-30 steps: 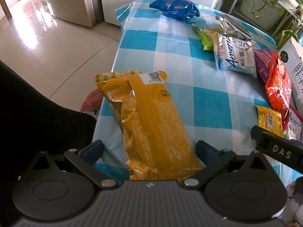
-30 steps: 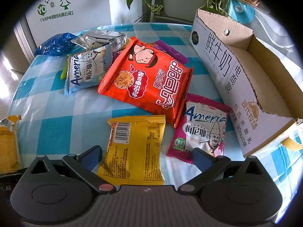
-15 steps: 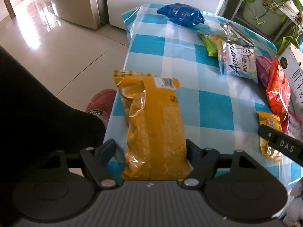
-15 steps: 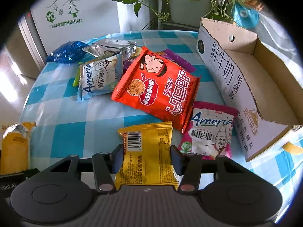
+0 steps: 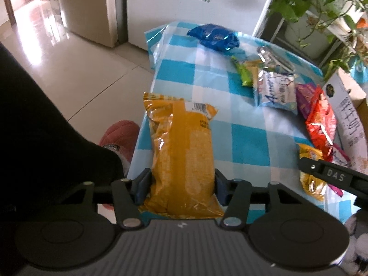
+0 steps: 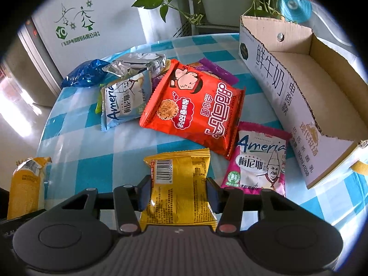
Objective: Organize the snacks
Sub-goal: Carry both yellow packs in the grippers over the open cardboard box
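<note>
A long yellow snack bag (image 5: 181,142) lies lengthwise between my left gripper's (image 5: 181,185) blue pads. Its jaws are closing and both pads press the bag's sides. The same bag shows at the left edge of the right wrist view (image 6: 27,184). My right gripper (image 6: 178,192) is shut on a small yellow packet (image 6: 181,168) with a barcode, which also shows in the left wrist view (image 5: 310,168). An open cardboard box (image 6: 287,96) stands at the right, tilted, with nothing visible inside.
On the blue-checked tablecloth (image 6: 92,142) lie a red noodle packet (image 6: 193,105), a pink packet (image 6: 257,161), a pale blue packet (image 6: 124,101), a silver one (image 6: 138,64) and a dark blue bag (image 6: 85,73). A pink slipper (image 5: 119,135) and tiled floor lie left of the table.
Both grippers went from wide open to closed on their yellow packets. The left gripper has come up a little with the long bag between its pads.
</note>
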Demonstrator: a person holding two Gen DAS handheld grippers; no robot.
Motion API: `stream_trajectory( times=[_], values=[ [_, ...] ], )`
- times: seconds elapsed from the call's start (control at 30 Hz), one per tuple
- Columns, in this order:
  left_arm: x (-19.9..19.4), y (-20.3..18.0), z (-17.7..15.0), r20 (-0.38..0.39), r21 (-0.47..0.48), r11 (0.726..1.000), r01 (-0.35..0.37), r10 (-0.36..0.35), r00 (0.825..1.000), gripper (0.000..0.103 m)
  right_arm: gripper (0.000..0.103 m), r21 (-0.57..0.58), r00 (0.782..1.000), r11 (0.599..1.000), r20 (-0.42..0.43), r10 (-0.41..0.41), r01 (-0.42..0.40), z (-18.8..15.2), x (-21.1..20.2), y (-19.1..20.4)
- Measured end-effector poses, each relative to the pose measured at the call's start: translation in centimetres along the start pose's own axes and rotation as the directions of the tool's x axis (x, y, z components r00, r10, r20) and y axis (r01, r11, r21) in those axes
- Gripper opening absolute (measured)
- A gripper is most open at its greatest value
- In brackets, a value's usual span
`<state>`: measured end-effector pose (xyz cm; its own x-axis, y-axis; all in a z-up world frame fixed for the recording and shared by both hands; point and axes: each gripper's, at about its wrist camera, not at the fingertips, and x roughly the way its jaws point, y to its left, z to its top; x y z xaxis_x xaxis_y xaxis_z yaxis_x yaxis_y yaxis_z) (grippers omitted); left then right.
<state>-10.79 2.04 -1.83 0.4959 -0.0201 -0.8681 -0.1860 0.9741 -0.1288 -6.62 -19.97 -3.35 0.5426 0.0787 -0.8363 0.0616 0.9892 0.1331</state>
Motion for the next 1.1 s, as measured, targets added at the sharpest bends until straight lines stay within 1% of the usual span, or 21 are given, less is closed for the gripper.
stream_trajectory(
  times=[0.13, 0.33, 0.47, 0.67, 0.83, 1.1],
  values=[
    [-0.4, -0.2, 0.0, 0.013, 0.007, 1.0, 0.022, -0.022, 1.0, 0.054, 0.055, 0.025, 1.0, 0.999, 0.003, 0.024, -0.024, 0.0, -0.2, -0.3],
    [-1.2, -0.7, 0.1, 0.043, 0.023, 0.999, 0.036, -0.037, 0.998, 0.054, 0.055, 0.039, 0.998, 0.998, 0.034, 0.056, -0.057, 0.3, -1.2, -0.5],
    [-1.5, -1.1, 0.3, 0.063, 0.034, 0.999, 0.038, -0.04, 0.997, 0.054, 0.055, 0.052, 0.994, 0.995, 0.068, 0.08, -0.083, 0.9, -2.3, -0.9],
    [-2.2, -2.0, 0.9, 0.085, 0.05, 0.996, 0.069, -0.073, 0.994, 0.054, 0.055, 0.069, 0.985, 0.99, 0.131, 0.11, -0.119, 1.7, -4.5, -1.9],
    [-2.9, -3.1, 1.6, 0.108, 0.06, 0.994, 0.095, -0.101, 0.989, 0.054, 0.055, 0.058, 0.975, 0.991, 0.197, 0.105, -0.119, 2.5, -6.3, -2.7],
    [-3.9, -5.8, 2.8, 0.138, 0.089, 0.986, 0.141, -0.152, 0.979, 0.054, 0.055, 0.028, 0.965, 0.996, 0.25, 0.079, -0.088, 3.6, -8.0, -3.6]
  ],
)
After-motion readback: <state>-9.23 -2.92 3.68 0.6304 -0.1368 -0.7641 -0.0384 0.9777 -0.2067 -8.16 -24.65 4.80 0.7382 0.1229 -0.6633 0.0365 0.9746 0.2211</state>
